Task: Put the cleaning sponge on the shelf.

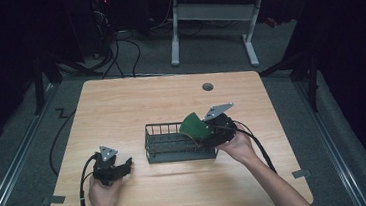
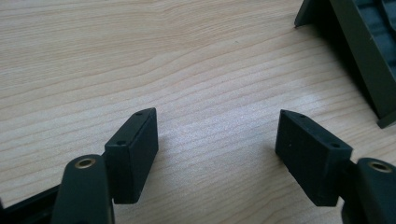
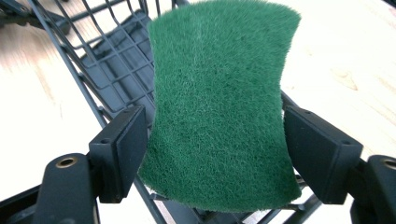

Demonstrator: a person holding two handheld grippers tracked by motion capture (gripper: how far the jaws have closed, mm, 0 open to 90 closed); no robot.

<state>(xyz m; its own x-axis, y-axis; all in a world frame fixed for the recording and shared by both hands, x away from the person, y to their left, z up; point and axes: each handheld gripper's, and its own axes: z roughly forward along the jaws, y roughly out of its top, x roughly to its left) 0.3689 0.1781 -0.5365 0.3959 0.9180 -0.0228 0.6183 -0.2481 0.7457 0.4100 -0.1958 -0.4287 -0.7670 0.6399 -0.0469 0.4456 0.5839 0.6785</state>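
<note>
High view: a light wooden table (image 1: 121, 103) carried a dark wire basket (image 1: 167, 143) near its centre, with a round grey cable port (image 1: 207, 87) set into the far part of the tabletop. The right gripper (image 1: 205, 133), held in the person's right hand (image 1: 238, 147), was poised at the right end of the basket, its grey three-cornered plate (image 1: 218, 111) tilted upward. A green scouring pad (image 1: 194, 126) stood between its jaws, raised above the basket's right end rather than lying inside it. The left gripper (image 1: 126, 164), held in the left hand (image 1: 102, 195), sat low over the table to the left of the basket and apart from it, with a black cable (image 1: 83, 192) trailing back toward the person.

Right gripper view: the scouring pad (image 3: 219, 102) was seen face-on, its fibrous green surface waisted at mid-height. The right gripper (image 3: 215, 140) had its two black jaws pressed against the pad's opposite edges, closed just to the pad's width and gripping it. Behind and beneath the pad lay the wire basket (image 3: 112, 60), its grid floor and rim wires visible to the left.

Left gripper view: the left gripper (image 2: 217, 135) had its jaws spread wide with nothing between them, only bare table (image 2: 140, 56) grain showing in the gap. A corner of the basket (image 2: 369, 60) appeared at the upper right, clear of the jaws.
</note>
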